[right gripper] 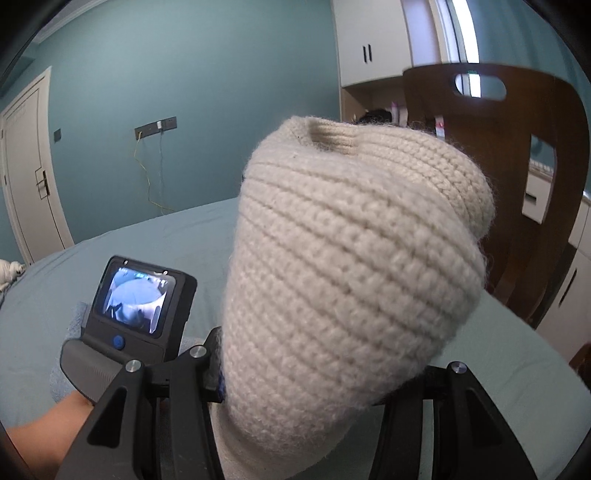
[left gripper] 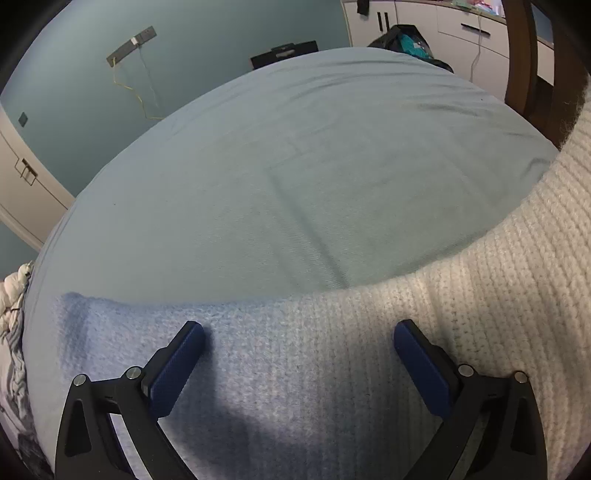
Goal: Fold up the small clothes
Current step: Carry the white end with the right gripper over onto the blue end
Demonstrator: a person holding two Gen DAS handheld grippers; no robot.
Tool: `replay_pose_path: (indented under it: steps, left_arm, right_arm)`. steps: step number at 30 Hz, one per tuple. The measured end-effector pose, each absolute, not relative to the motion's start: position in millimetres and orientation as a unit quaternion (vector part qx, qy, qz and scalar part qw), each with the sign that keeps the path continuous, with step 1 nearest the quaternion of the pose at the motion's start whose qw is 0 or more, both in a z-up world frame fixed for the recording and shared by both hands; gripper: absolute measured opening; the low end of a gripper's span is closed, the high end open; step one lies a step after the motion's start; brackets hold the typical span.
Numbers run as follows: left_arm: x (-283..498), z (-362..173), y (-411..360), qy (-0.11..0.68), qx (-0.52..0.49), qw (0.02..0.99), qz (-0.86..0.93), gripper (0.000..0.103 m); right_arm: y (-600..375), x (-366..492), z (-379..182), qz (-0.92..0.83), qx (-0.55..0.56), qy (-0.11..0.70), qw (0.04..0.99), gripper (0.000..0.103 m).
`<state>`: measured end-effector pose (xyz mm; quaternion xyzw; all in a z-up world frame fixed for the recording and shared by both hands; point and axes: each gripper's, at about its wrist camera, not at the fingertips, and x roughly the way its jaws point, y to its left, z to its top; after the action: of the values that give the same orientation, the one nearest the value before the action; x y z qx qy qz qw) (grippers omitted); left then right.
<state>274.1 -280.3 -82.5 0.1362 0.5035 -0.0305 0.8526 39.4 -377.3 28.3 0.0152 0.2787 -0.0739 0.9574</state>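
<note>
A cream knitted garment [left gripper: 424, 332] lies along the near edge of the bed [left gripper: 295, 166], one end rising up on the right. My left gripper [left gripper: 299, 332] is open and hovers just over the flat part of the knit, its blue-padded fingers [left gripper: 181, 362] spread wide. In the right wrist view the same knit [right gripper: 351, 258] is bunched up and lifted in front of the camera. My right gripper [right gripper: 295, 387] is shut on it; its fingertips are hidden by the cloth. The left gripper's body with its small screen [right gripper: 136, 299] shows below left.
The bed is covered by a light blue sheet. A brown wooden chair [right gripper: 517, 166] stands at the bed's right side. White cabinets [left gripper: 443, 33] and a dark bag [left gripper: 406, 40] are beyond the far edge. Crumpled patterned cloth [left gripper: 13, 314] lies at the left edge.
</note>
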Motion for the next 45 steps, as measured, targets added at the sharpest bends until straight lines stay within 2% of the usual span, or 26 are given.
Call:
replay_pose_path:
  steps: [5,9,15,18,22,29,33,37,41,45]
  left_arm:
    - [270,-51,-249,0.529,0.1,0.841,-0.04,0.103]
    - [243,-18,-215,0.52,0.113,0.846,-0.027,0.103]
    - [196,16,-163,0.501,0.142,0.853,-0.013,0.103]
    - [173,21,-137,0.499,0.125,0.857,-0.005,0.103]
    - [181,25,-100,0.497,0.079,0.864,0.026,0.103]
    - [202,52,-63,0.44,0.033,0.895,0.064,0.103]
    - [202,48,-43,0.443,0.015,0.892,0.087,0.103]
    - [207,49,-19,0.44,-0.047,0.892,0.091,0.103]
    - [203,51,9,0.423,-0.081,0.895,0.115,0.103]
    - [204,48,26,0.416,-0.111,0.893,0.132,0.103]
  right_arm:
    - [-405,47,37,-0.084,0.058,0.275,0.956,0.044]
    - [-434,45,42,-0.108,0.106,0.267,0.952,0.042]
    - [-451,24,58,-0.161,0.064,0.241,0.955,0.042]
    - [-444,17,63,-0.184,0.015,0.226,0.956,0.042]
    - [-415,21,56,-0.174,-0.041,0.23,0.957,0.043]
    - [-342,19,50,-0.155,-0.181,0.207,0.949,0.043]
    - [-288,20,52,-0.13,-0.276,0.183,0.934,0.043]
    - [-232,16,45,-0.09,-0.363,0.151,0.915,0.044]
    - [-169,17,15,-0.043,-0.464,0.132,0.875,0.045]
    - [-124,19,-52,0.005,-0.588,0.15,0.795,0.046]
